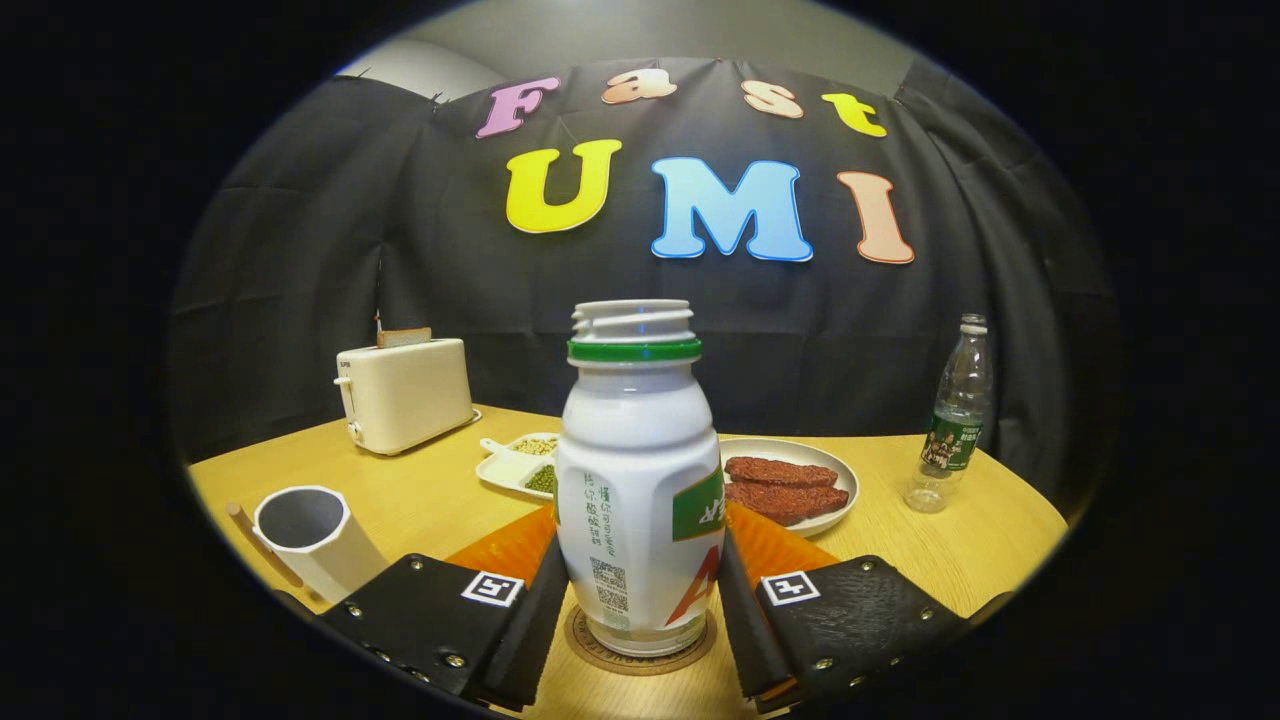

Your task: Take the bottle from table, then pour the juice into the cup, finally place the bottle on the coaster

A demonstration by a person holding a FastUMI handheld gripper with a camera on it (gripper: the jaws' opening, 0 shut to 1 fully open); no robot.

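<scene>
Bottle (637,480), a white plastic one with a green neck ring and no cap, stands upright on the round brown cork coaster (640,645), right between our gripper (640,600) fingers. Both fingers sit against its sides, though we cannot tell whether they press or are just letting go. At ten o'clock from the bottle lies the white cup (305,535), tilted toward us; whether juice is in it we cannot tell. Behind the bottle an orange mat (510,550) shows, and at two o'clock a plate of brown slices (790,485). We judge the placing is nearly done: only opening and drawing back remain.
</scene>
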